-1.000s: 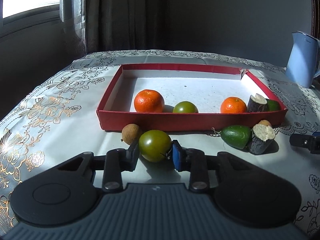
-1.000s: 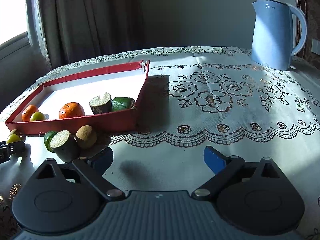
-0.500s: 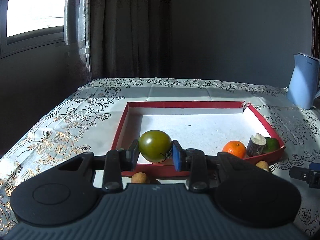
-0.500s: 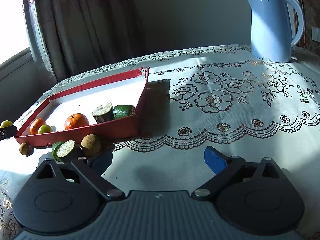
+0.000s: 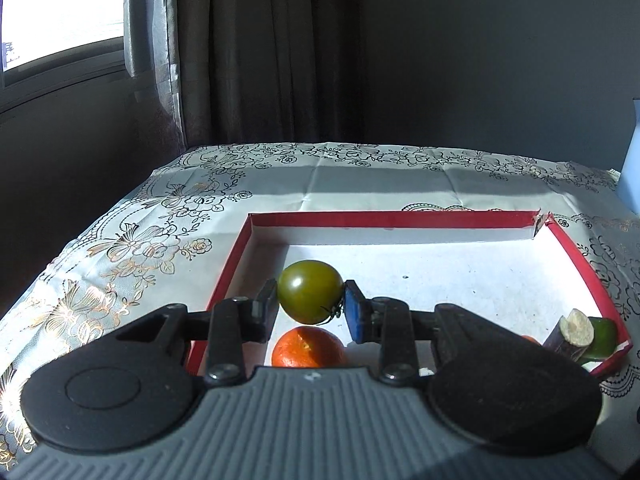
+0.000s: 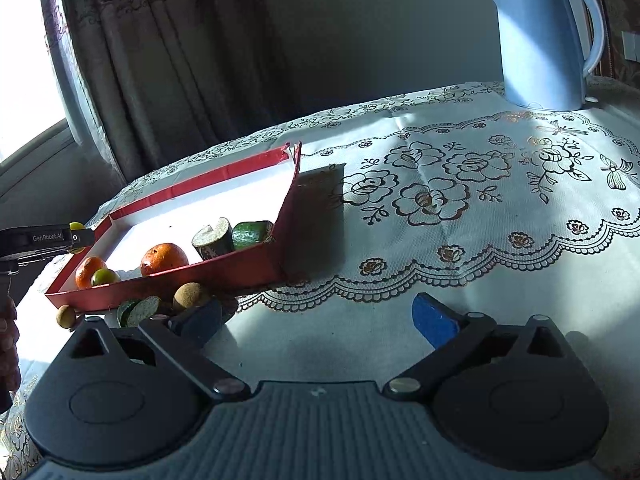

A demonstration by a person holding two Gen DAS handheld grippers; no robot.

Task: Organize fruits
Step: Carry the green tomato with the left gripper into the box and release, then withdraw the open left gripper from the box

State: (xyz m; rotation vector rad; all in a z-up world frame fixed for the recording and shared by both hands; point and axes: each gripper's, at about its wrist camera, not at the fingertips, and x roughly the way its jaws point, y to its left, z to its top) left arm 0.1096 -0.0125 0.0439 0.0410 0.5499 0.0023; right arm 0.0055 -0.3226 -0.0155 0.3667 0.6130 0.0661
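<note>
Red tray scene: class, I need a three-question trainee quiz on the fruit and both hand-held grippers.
1. True or false: the left hand-held gripper grips a green tomato above the red tray.
2. Which stands on the tablecloth beyond the right hand-held gripper? A) blue kettle B) vase
3. Fill in: nothing sits between the right hand-held gripper's opening ____.

Key: 1 true; 2 A; 3 jaws

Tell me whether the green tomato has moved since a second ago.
Yes. The green tomato, clamped in the left gripper, has gone from the cloth in front of the red tray to above its floor.
</note>
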